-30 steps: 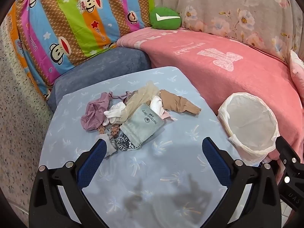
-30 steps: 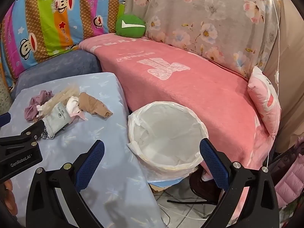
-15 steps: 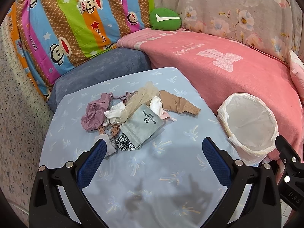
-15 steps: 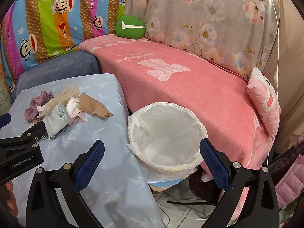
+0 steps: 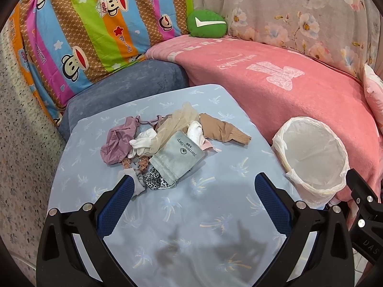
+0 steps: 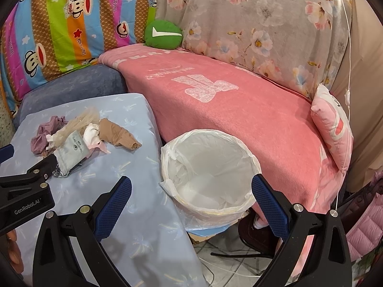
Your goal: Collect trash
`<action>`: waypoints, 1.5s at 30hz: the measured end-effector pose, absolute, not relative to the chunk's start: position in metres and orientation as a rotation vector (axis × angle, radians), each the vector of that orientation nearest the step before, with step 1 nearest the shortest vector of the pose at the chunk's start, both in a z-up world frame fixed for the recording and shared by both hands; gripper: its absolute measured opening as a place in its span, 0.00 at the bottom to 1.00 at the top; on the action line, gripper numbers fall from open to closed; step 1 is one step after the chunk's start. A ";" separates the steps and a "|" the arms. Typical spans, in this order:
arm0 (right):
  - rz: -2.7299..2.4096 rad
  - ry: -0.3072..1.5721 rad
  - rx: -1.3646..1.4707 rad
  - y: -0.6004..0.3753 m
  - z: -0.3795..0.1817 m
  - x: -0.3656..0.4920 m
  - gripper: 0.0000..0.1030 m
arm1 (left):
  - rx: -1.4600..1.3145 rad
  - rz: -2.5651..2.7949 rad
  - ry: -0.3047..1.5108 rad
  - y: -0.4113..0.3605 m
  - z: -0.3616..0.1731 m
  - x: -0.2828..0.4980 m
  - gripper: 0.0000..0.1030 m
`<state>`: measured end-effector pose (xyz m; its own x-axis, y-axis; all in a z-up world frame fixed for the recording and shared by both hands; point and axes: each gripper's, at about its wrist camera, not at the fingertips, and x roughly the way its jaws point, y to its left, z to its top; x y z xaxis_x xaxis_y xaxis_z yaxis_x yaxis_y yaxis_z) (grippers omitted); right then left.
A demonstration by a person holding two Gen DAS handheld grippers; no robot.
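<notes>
A: Drifted only a hair since a second ago. Kept the left gripper (image 5: 194,180) hovering over the near part of the blue palm-print table (image 5: 191,227), jaws spread wide, gripping nothing.

B: Same on the other side. Held the right gripper (image 6: 191,181) near the lined bin (image 6: 253,165), jaws just as wide, nothing between them either.

A: And left the trash alone, by the look of it. Saw the whole pile of cloth scraps (image 5: 167,143) heaped mid-table, just ahead of the left fingertips.

B: Picked out a grey-green drawstring pouch (image 5: 178,159) on top, a tan stocking (image 5: 222,131) trailing toward the bin side, a mauve rag (image 5: 117,143) on the far side, a white sock (image 5: 143,141) tucked between.

A: Spotted a leopard-print scrap (image 5: 154,179) too, poking out beside the left finger pad (image 5: 115,205).

B: Checked the bin from the right wrist: found only crumpled white liner inside, no scrap in view.

A: So judged the job barely begun. Nothing collected, nothing gripped, every piece on the table.

B: Still to do, probably: close on a scrap, carry it past the table edge, drop it in the liner, repeat for the rest.

A: Noted the bin just beside the table's right edge, against the pink blanket (image 5: 287,95). Short trip, at least.
</notes>
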<state>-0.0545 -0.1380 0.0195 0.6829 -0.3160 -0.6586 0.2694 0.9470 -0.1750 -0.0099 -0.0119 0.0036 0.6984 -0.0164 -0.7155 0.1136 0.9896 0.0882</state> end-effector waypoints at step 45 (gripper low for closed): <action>-0.365 0.729 -0.061 -0.145 0.026 -0.064 0.94 | 0.139 -0.114 0.738 -0.016 0.015 -0.021 0.93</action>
